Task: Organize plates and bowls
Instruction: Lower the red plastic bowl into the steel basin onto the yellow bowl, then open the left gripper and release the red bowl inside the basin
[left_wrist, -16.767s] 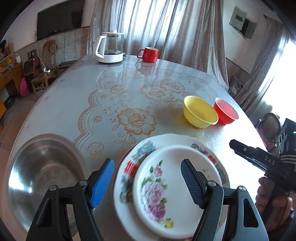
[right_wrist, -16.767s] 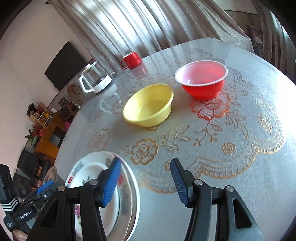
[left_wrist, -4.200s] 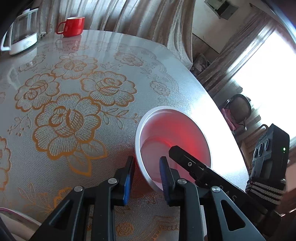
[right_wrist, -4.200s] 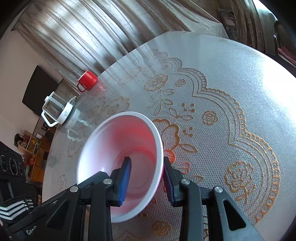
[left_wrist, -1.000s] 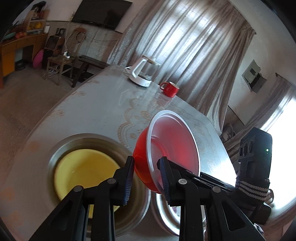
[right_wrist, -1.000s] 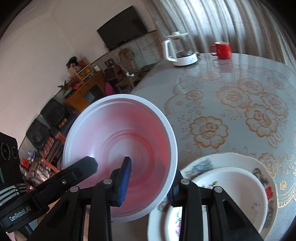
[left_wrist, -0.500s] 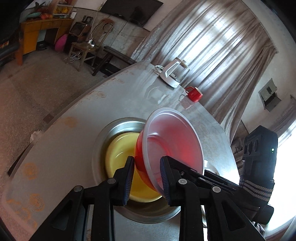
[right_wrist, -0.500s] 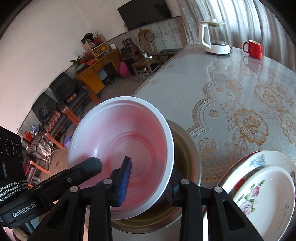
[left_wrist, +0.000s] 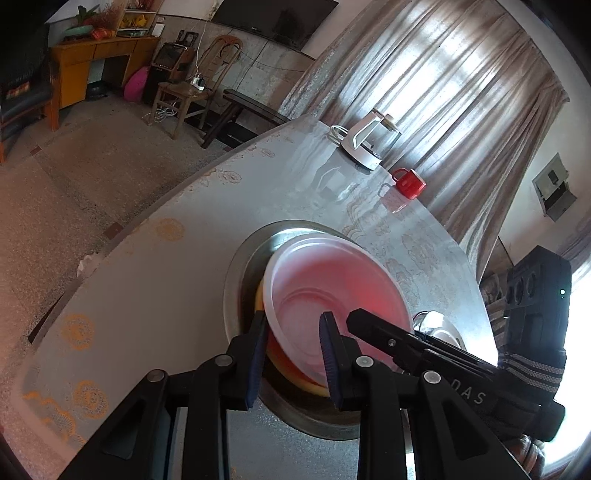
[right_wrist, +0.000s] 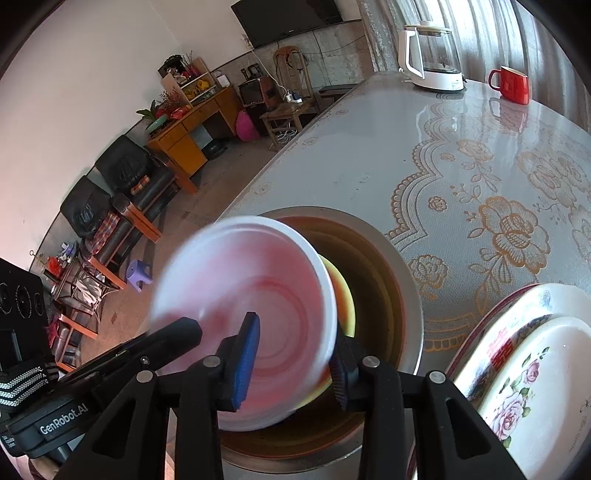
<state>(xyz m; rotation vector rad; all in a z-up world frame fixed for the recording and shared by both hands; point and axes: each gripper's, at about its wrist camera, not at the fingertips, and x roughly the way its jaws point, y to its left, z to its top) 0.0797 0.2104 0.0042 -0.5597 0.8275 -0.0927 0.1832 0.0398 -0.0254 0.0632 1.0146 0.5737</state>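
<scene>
Both tools clamped the red bowl's (left_wrist: 334, 291) rim: left tool (left_wrist: 291, 349) on the near wall, right tool (right_wrist: 293, 360) on the opposite side. Bowl hung tilted directly over the yellow bowl (right_wrist: 343, 295) inside the steel basin (right_wrist: 402, 295) (floral plates (right_wrist: 524, 369) just beside the basin), so lowering straight down probably nests it.

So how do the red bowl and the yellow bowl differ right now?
The red bowl is gripped at its rim by both hand-held grippers, left and right; the yellow bowl is not held. The red one is on top and tilted, hiding most of the yellow one under it. Both are inside the steel basin.
</scene>
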